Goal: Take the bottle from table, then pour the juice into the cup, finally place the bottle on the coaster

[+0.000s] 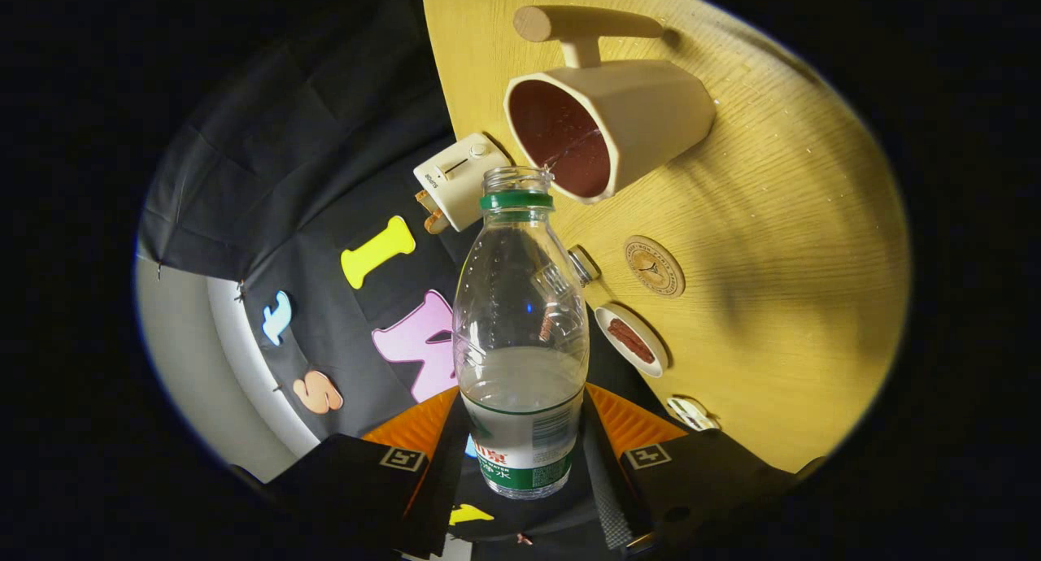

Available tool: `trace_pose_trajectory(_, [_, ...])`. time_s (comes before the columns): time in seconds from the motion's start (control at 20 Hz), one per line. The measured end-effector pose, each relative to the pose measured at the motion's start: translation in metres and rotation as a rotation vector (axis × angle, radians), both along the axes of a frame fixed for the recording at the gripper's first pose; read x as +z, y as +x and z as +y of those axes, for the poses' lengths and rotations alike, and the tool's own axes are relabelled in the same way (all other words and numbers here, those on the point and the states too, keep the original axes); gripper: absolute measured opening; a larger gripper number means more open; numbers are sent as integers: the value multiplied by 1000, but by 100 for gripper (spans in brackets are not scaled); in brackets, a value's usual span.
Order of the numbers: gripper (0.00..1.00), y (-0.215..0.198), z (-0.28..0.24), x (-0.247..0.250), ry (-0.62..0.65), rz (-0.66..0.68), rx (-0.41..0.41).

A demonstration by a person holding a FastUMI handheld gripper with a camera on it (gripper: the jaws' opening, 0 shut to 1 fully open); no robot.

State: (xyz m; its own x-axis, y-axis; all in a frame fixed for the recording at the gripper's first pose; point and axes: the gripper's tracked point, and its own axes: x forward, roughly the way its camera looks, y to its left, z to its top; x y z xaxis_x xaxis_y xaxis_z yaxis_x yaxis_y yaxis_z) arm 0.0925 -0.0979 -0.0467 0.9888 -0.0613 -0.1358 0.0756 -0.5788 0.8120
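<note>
My gripper [520, 439] is shut on a clear plastic bottle [520, 333] with a green neck ring and a green-and-white label; both fingers [423, 455] press its lower sides. The bottle is uncapped and tipped, its mouth right at the rim of a cream cup [642, 118] with a dark inside and a wooden handle. A thin stream of clear liquid runs from the mouth into the cup. Liquid still fills the bottle's lower part. A round wooden coaster [654, 266] lies on the yellow wooden table [797, 244], beyond the fingers and beside the bottle.
A white toaster [453, 179] stands at the table's edge behind the bottle neck. A small plate with a reddish-brown strip of food [632, 341] lies near the coaster, a shiny small jar [582, 265] peeks from behind the bottle, and a small white object [691, 412] sits closer to the fingers.
</note>
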Motion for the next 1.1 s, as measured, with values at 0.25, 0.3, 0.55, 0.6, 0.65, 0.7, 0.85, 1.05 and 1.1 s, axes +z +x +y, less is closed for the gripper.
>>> trace_pose_trajectory(0.25, [73,-3,-13,12,63,-26,-36])
trace_pose_trajectory(0.3, [73,-2,-15,14,72,-26,-38])
trace_pose_trajectory(0.55, [73,4,-24,18,94,-21,-50])
trace_pose_trajectory(0.6, [73,4,-26,18,92,-20,-56])
trace_pose_trajectory(0.65, [73,5,-27,17,90,-18,-57])
trace_pose_trajectory(0.7, [73,4,-26,17,82,-16,-54])
trace_pose_trajectory(0.85, [73,1,-23,14,17,-10,-36])
trace_pose_trajectory(1.05, [73,-1,-21,11,-146,1,-12])
trace_pose_trajectory(1.1, [73,-2,-19,8,-211,7,-2])
